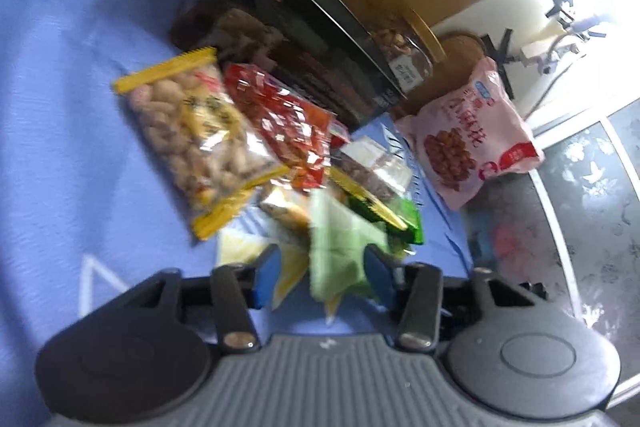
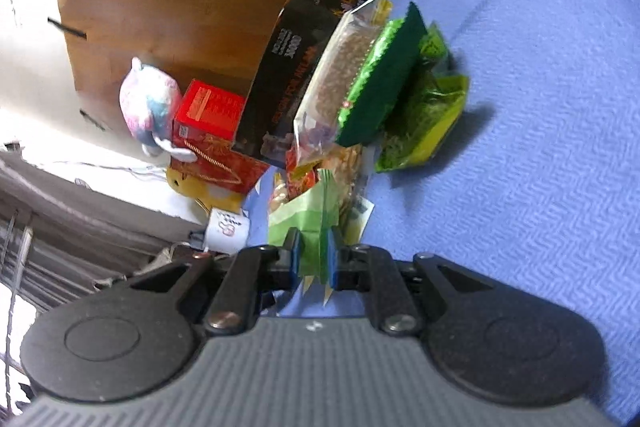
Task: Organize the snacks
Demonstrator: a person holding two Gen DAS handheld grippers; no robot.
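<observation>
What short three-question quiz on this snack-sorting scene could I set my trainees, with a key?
1. True or false: the right hand-held gripper is shut on a light green packet.
2. What colour is the cloth under the snacks? A red, B blue, C white.
3. Fill in: the peanut bag has ___ sealed ends.

Key: 1 true; 2 B; 3 yellow.

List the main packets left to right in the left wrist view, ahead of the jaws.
Peanut bag with yellow ends → red candy packet → pale green packet between the left gripper's jaws → pink snack bag.
</observation>
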